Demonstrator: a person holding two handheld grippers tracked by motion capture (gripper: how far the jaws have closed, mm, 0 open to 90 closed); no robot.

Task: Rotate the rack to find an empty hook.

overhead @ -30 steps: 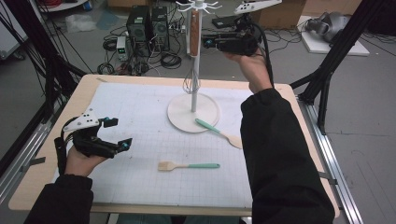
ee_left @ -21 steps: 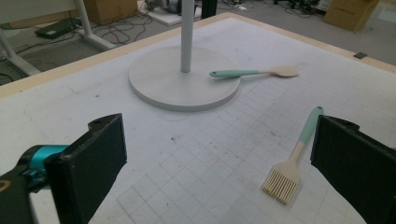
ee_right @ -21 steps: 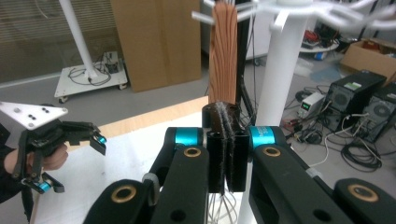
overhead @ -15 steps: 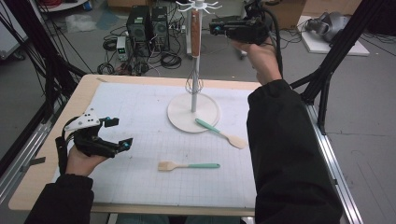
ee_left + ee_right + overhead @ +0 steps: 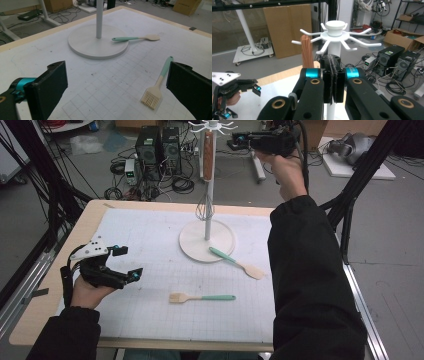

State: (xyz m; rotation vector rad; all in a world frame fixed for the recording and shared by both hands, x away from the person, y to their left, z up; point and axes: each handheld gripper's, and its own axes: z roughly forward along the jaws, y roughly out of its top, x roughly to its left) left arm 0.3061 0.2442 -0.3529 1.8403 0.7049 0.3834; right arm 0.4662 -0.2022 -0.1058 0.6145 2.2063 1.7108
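Right gripper (image 5: 239,139) we hold high beside the white hook stand (image 5: 208,195), jaws pressed together with nothing between them, just below its hook crown in the right gripper view. Our left gripper (image 5: 127,263) rests near the table's (image 5: 60,270) nine o'clock edge, jaws wide apart and empty. At the stand's five o'clock lie the spatula (image 5: 235,262) and, nearer us, the brush (image 5: 200,297).

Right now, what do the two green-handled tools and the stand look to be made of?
The spatula and the brush: mint handles with a matte look, probably silicone or plastic; pale tan heads, perhaps wood, and the brush's head is slit into bristles. The stand: smooth, uniformly white, likely plastic or painted metal.
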